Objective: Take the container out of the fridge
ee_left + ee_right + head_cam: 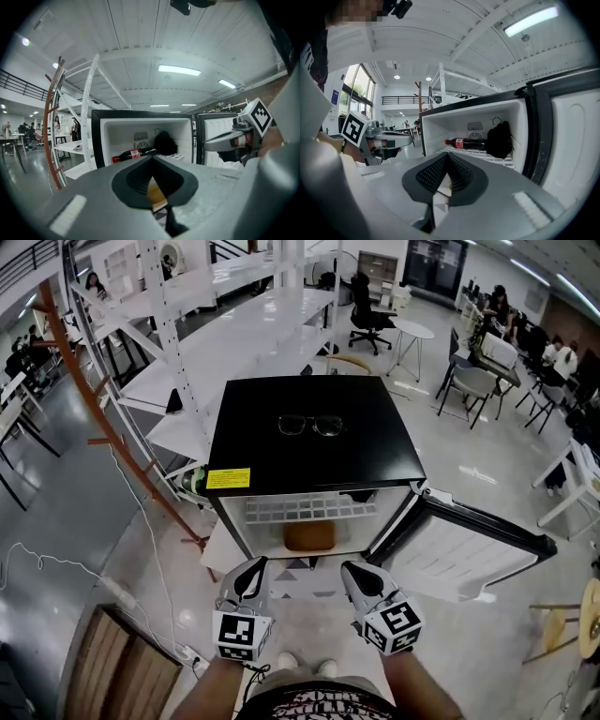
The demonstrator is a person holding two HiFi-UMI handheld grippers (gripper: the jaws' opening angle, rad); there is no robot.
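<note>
The fridge (366, 457) sits at the centre of the head view with its door (469, 554) already swung wide to the lower right, so the opening step looks done and the reach for the container is what's in hand. The container (309, 536), an orange-brown tub, sits in the lower part of the fridge, under the white wire shelf (298, 510) and close to the front edge. It is untouched. The left gripper (255, 568) and the right gripper (351, 570) hover side by side just below it in the frame, in front of the fridge mouth and apart from the tub. Each gripper view shows its fingers pressed together with nothing between them. In the left gripper view only a sliver of the tub (157, 194) shows past them. Higher up in that view a cola bottle (133, 154) lies on its side on the shelf beside a black bag-like thing (165, 143); neither is part of the job. The next move probably calls for spreading the fingers first. The grippers would then dip beneath the wire shelf, one to each side of the tub, and close on its walls before drawing it straight out. The shelf above leaves little headroom, so the approach likely has to stay low and level. A pair of glasses (311, 425) rests on the fridge top, clear of the work.
</note>
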